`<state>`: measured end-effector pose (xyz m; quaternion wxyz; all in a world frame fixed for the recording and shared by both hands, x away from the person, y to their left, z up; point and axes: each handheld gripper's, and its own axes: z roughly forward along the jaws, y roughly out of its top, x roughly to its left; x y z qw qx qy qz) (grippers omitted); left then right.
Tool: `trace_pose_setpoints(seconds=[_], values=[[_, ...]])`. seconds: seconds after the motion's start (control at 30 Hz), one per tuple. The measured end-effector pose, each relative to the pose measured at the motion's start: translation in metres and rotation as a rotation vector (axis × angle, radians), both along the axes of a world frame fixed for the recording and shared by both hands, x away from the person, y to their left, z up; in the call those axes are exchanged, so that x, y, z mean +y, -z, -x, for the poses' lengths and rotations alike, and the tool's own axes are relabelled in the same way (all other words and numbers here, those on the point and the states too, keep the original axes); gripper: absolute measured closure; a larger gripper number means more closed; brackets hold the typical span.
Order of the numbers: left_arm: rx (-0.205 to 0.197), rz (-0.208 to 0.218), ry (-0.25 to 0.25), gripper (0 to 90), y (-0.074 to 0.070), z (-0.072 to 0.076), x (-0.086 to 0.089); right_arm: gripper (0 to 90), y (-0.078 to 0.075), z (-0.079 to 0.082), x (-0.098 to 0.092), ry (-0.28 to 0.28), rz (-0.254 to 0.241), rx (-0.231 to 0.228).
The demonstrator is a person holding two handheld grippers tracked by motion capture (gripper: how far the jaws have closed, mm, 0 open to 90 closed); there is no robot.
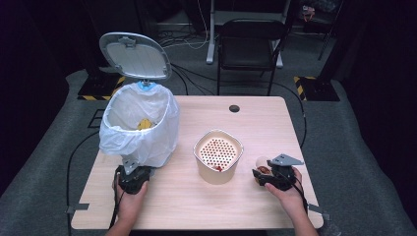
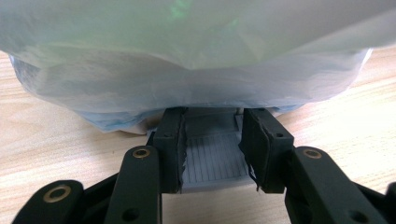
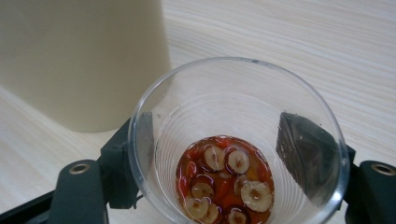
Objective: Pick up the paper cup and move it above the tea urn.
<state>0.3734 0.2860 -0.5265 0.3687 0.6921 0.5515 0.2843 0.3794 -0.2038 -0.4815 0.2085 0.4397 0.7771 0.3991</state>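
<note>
A: Two things flank the cream strainer pot (image 1: 218, 156): the lidded bin (image 1: 139, 123) near the surface's (image 1: 255, 128) left edge, open wood between.

B: The left hand-held gripper (image 1: 132, 173) clamps the bin's grey pedal (image 2: 214, 161); the right hand-held gripper (image 1: 259, 176) grips a clear cup (image 3: 238, 140) of sliced fruit, just right of the pot.

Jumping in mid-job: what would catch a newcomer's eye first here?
The bag-lined bin with its lid up stands at the table's left, the left gripper clamped on its grey pedal. At right, the right gripper holds a clear cup of reddish liquid with sliced fruit, beside the cream strainer pot.
</note>
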Motion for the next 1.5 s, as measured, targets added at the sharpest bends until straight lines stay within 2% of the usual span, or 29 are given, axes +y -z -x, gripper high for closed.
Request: trace_pose_setpoints(seconds=[0.23,0.33,0.37,0.4,0.47,0.57,0.6,0.63,0.67,0.73,0.83,0.9,0.93,1.0,1.07,1.1,1.13,1.17,1.23,1.3,1.33,1.37,1.4,1.43,1.47,1.5], values=[[-0.004,0.003,-0.006,60.1,0.001,0.0,0.0,25.3,0.003,-0.004,-0.007,0.042,-0.025,-0.005],[-0.01,0.001,-0.004,60.1,0.001,0.0,0.0,21.8,0.004,-0.005,-0.01,0.054,-0.029,-0.006],[-0.009,0.0,-0.004,60.1,0.001,0.0,0.0,17.9,0.005,-0.005,-0.009,0.06,-0.032,-0.002],[-0.006,0.003,-0.005,60.2,0.001,0.0,0.0,14.2,0.005,-0.005,-0.009,0.06,-0.032,0.001],[-0.009,0.003,-0.005,60.1,0.001,0.0,0.0,14.4,0.005,-0.005,-0.008,0.052,-0.021,-0.004],[-0.004,0.003,-0.005,60.1,0.0,0.0,0.0,12.6,0.004,-0.008,-0.008,0.018,-0.046,0.041],[-0.005,0.002,-0.005,60.1,0.0,0.0,0.0,13.1,0.003,-0.008,-0.007,0.026,-0.057,0.036],[-0.009,0.001,-0.004,60.1,0.001,0.0,0.0,12.9,0.002,-0.006,-0.007,0.038,-0.043,0.016],[-0.009,0.001,-0.004,60.2,0.001,0.0,0.0,12.9,0.002,-0.006,-0.007,0.038,-0.043,0.016],[-0.005,0.004,-0.005,60.1,0.001,0.0,0.0,10.1,0.0,-0.006,-0.008,0.042,-0.047,0.013],[-0.008,0.001,-0.004,60.1,0.001,0.0,0.0,4.9,-0.005,-0.004,-0.009,0.062,-0.041,-0.026],[-0.007,0.006,-0.008,60.1,0.001,0.0,-0.001,3.7,-0.007,-0.003,-0.009,0.067,-0.044,-0.028],[-0.008,0.003,-0.005,60.1,0.001,0.0,0.0,1.5,-0.011,-0.002,-0.01,0.079,-0.041,-0.044],[-0.004,0.003,-0.005,60.1,0.0,0.0,0.0,1.6,-0.013,-0.001,-0.01,0.08,-0.039,-0.045],[-0.01,0.001,-0.004,60.2,0.001,0.0,0.0,3.6,-0.018,0.001,-0.011,0.072,-0.042,-0.059],[-0.006,0.002,-0.004,60.1,0.001,0.0,0.0,10.9,-0.027,0.005,-0.01,0.061,-0.045,-0.082],[-0.008,0.003,-0.005,60.1,0.001,0.0,0.0,10.9,-0.027,0.005,-0.01,0.061,-0.045,-0.082],[-0.003,0.004,-0.002,60.1,0.0,0.0,0.0,21.7,-0.036,0.006,-0.008,0.033,-0.059,-0.101],[-0.003,0.004,-0.002,60.1,0.0,0.0,0.0,22.1,-0.04,0.005,-0.006,0.025,-0.054,-0.107],[-0.007,0.001,-0.002,60.1,0.0,0.0,0.0,28.7,-0.047,0.001,-0.002,0.011,-0.055,-0.126],[-0.004,0.004,-0.005,60.1,0.0,0.0,0.0,33.2,-0.052,-0.006,0.002,0.002,-0.083,-0.118],[-0.004,0.004,-0.005,60.1,0.0,0.0,0.0,33.2,-0.052,-0.006,0.002,0.002,-0.083,-0.118],[-0.01,0.001,-0.004,60.1,0.001,0.0,0.0,39.6,-0.055,-0.014,0.008,-0.047,-0.112,-0.101],[0.005,0.003,0.001,60.1,0.0,0.0,0.0,39.9,-0.057,-0.018,0.013,-0.053,-0.115,-0.096],[-0.008,0.003,-0.004,60.1,0.001,0.0,0.0,39.9,-0.057,-0.018,0.013,-0.053,-0.115,-0.096],[-0.004,0.004,-0.005,60.1,0.001,0.0,0.0,40.2,-0.058,-0.022,0.017,-0.064,-0.109,-0.097]])
